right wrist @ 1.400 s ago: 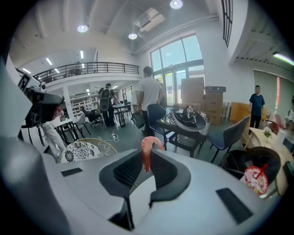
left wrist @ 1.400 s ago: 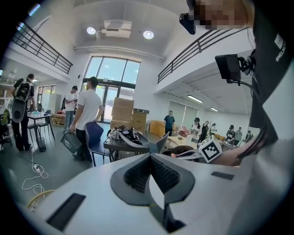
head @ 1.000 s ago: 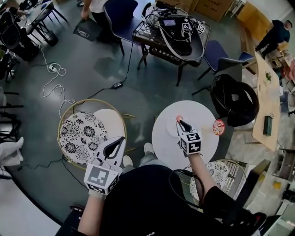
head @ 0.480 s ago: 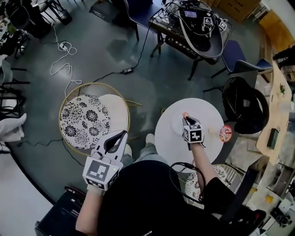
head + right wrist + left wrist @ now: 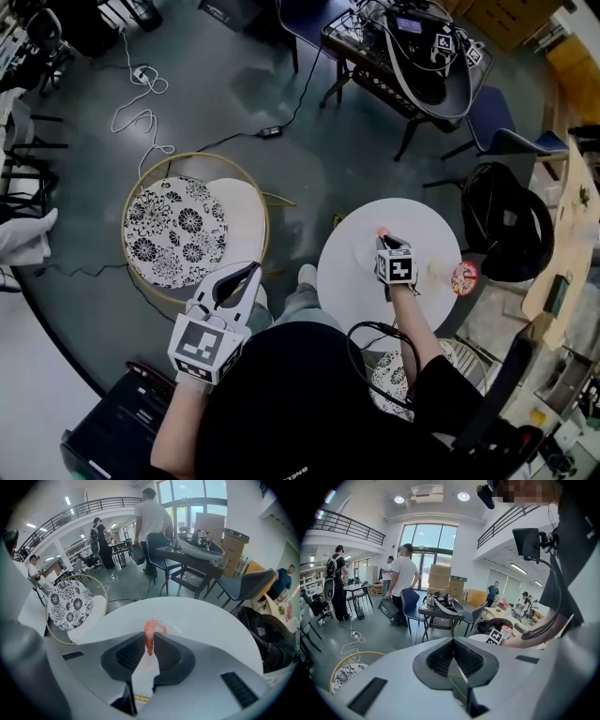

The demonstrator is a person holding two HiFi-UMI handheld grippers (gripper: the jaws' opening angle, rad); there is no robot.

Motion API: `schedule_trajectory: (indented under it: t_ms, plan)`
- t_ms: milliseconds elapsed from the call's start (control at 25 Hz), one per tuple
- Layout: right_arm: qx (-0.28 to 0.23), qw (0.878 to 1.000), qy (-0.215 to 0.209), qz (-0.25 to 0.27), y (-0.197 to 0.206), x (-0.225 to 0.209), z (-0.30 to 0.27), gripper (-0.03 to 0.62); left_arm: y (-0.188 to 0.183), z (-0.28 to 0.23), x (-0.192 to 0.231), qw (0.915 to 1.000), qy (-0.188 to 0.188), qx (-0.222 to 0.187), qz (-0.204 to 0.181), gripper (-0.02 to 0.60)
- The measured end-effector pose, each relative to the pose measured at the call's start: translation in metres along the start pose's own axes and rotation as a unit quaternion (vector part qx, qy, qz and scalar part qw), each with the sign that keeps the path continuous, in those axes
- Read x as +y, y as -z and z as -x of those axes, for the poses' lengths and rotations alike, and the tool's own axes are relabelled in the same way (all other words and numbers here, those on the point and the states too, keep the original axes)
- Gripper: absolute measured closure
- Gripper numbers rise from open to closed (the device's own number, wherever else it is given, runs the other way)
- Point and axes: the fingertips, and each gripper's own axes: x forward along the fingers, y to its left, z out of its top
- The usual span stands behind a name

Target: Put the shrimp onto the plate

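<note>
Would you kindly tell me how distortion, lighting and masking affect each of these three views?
Head view: wide-angle bending, even light, the shrimp only a tiny speck. Right gripper view: strong fisheye with black corners, yet the shrimp is sharp in the right gripper. Left gripper view: same fisheye, bright windows and ceiling lamps, a mosaic patch at the top; the left gripper looks crisp.

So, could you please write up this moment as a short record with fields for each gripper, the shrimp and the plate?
right gripper: shut on the shrimp, which sticks out past the jaw tips
shrimp position: over the plate on the white round table; whether it touches cannot be told
left gripper: shut, nothing between the jaws, held off to the side of the table
task state: shrimp not yet released
</note>
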Motion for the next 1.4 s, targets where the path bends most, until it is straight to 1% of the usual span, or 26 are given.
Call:
schedule_trajectory:
  t_ms: [520, 800, 1000, 1200, 1400]
  plan:
    - [0.008, 1.0, -0.007, 0.001, 0.008, 0.0, -0.006, 0.529, 0.005, 0.0, -0.008, 1.0, -0.003, 0.003, 0.002, 0.577]
    - [0.016, 1.0, -0.004, 0.007, 0.007, 0.005, 0.003, 0.525, 0.005, 0.004, -0.012, 1.0, -0.001, -0.005, 0.003, 0.577]
    - [0.011, 1.0, 0.016, 0.025, -0.005, 0.009, 0.019, 0.523, 0.006, 0.008, -0.017, 0.9999, 0.007, -0.015, 0.002, 0.577]
    - [0.007, 0.999, 0.019, 0.03, -0.015, 0.02, 0.041, 0.523, 0.0, 0.013, -0.021, 0.9992, 0.02, -0.034, -0.002, 0.577]
    - [-0.022, 0.999, 0.004, 0.025, -0.038, 0.049, 0.073, 0.523, -0.002, 0.021, -0.024, 0.9979, 0.04, -0.051, -0.005, 0.577]
